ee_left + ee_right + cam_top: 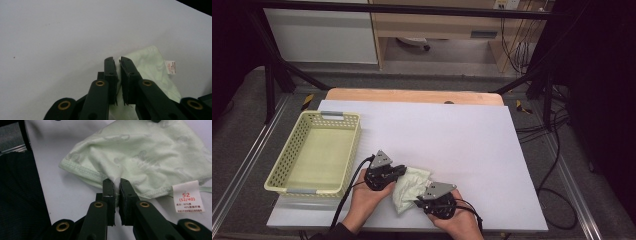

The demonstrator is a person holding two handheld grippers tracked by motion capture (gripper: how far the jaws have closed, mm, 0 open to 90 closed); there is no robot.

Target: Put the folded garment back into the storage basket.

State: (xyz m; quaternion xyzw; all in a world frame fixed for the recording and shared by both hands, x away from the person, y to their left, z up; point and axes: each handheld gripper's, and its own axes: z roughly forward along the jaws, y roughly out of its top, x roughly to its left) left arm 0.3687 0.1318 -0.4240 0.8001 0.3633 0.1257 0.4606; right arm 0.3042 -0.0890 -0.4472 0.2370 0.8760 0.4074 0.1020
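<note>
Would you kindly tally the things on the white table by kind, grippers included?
Pale green garment, pinched by both grippers: 1
Yellow-green plastic basket: 1
Hand-held grippers, left gripper and right gripper: 2
Total: 4
</note>
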